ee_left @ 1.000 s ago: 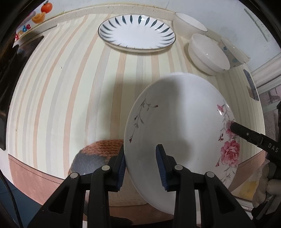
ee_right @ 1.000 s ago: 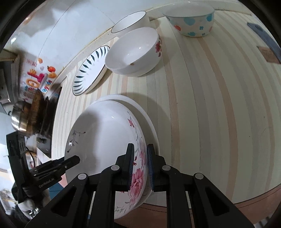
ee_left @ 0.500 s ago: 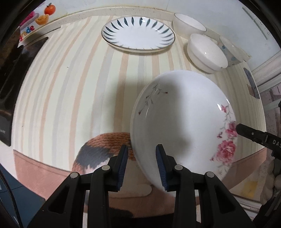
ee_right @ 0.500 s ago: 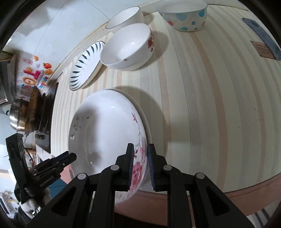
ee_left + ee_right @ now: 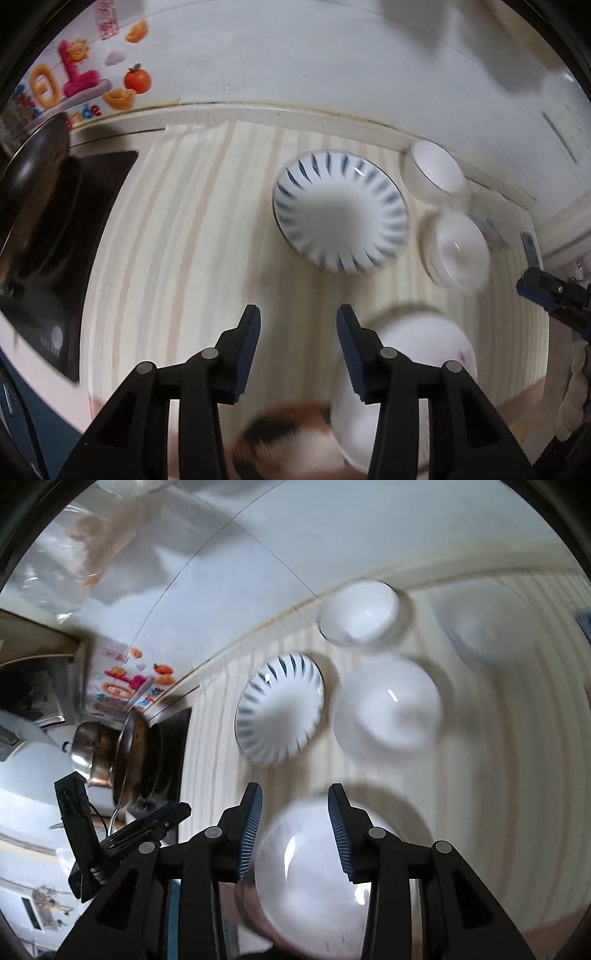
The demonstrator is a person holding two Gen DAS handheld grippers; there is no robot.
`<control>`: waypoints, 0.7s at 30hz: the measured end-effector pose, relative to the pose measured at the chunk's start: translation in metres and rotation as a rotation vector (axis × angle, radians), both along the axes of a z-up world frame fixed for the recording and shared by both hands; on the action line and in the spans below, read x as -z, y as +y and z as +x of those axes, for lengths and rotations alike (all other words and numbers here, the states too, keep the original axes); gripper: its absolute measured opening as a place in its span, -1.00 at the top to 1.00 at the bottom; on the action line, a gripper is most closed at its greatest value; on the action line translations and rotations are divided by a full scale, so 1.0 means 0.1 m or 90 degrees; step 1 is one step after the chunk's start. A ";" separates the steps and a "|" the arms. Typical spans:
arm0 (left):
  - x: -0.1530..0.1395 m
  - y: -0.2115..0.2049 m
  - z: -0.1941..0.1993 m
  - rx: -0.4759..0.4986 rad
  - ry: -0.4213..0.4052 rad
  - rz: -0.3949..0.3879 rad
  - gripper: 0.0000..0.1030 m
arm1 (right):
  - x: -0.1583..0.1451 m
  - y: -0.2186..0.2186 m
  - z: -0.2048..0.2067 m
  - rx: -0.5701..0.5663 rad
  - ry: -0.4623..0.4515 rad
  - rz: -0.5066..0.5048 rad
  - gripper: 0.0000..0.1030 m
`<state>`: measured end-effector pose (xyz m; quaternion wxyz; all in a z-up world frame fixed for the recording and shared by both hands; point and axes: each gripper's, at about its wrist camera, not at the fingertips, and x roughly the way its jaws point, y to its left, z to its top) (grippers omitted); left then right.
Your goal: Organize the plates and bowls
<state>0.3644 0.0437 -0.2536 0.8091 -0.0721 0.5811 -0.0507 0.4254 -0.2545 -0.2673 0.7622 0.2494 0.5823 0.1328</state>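
The white floral plate (image 5: 417, 347) (image 5: 306, 867) lies on the striped counter near its front edge, free of both grippers. My left gripper (image 5: 298, 350) is open and empty, raised above the counter left of that plate. My right gripper (image 5: 294, 834) is open and empty above the same plate. A blue-striped plate (image 5: 340, 218) (image 5: 280, 712) lies further back. A white bowl (image 5: 458, 254) (image 5: 388, 709) sits right of it, a smaller white bowl (image 5: 436, 173) (image 5: 360, 613) behind by the wall, and a dotted bowl (image 5: 484, 624) at far right. The frames are motion-blurred.
A black stove (image 5: 48, 251) with a metal pan (image 5: 129, 753) stands at the counter's left end. The white wall (image 5: 295, 55) with colourful stickers (image 5: 74, 85) runs behind. A person's orange and dark knit sleeve (image 5: 280, 435) shows at the front edge.
My right gripper let go of the floral plate and opened. Both grippers rose and pulled back, so the plate now lies low in both views. The left gripper stays open.
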 end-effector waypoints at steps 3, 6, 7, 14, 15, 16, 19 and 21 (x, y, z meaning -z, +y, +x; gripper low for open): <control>0.22 0.12 0.45 -0.003 0.027 -0.007 0.22 | 0.14 0.20 0.52 -0.003 0.022 -0.041 0.22; 0.47 0.16 0.85 0.003 0.050 -0.012 0.22 | 0.36 0.37 0.99 -0.016 0.046 -0.085 0.22; 0.54 0.17 0.96 0.006 0.055 -0.013 0.22 | 0.46 0.41 1.13 -0.020 0.057 -0.101 0.22; 0.98 0.12 1.41 0.041 0.103 -0.028 0.22 | 0.96 0.56 1.59 -0.048 0.117 -0.139 0.23; 1.04 0.09 1.44 0.050 0.108 -0.029 0.22 | 1.00 0.58 1.61 -0.052 0.120 -0.141 0.24; 1.08 0.08 1.45 0.055 0.111 -0.037 0.24 | 1.03 0.60 1.63 -0.057 0.123 -0.145 0.28; 1.17 0.04 1.45 0.068 0.113 -0.059 0.63 | 1.16 0.69 1.66 -0.080 0.134 -0.171 0.58; 1.18 0.01 1.43 0.070 0.105 -0.048 0.64 | 1.21 0.72 1.67 -0.090 0.134 -0.197 0.75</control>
